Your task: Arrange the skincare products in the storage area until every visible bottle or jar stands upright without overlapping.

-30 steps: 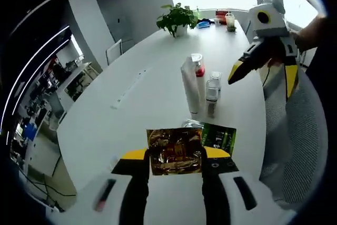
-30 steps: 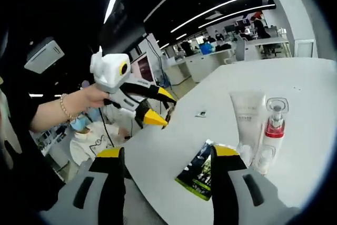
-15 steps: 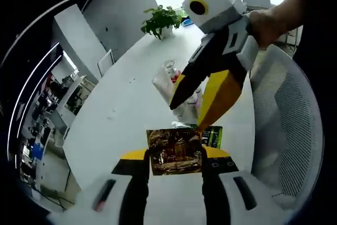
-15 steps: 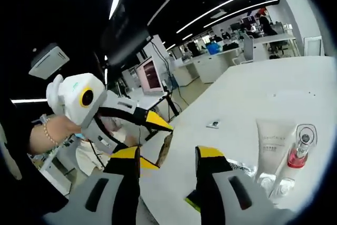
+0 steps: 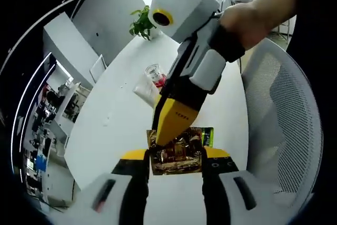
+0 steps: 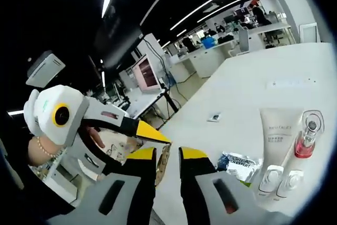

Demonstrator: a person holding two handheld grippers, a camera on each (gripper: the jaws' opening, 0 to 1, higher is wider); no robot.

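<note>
Left gripper (image 5: 174,155) clamps gold sachet (image 5: 176,154); right gripper (image 6: 167,154), now narrowed onto its edge; right gripper view adds 2 small bottles (image 6: 280,181) beside tube (image 6: 275,133)

Gold sachet (image 5: 176,154) held edgewise; white tube (image 6: 277,134) and pink-necked bottle (image 6: 307,139) stand upright together.

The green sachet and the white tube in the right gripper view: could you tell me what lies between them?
In the right gripper view, only bare white table separates the green sachet from the white tube.
</note>
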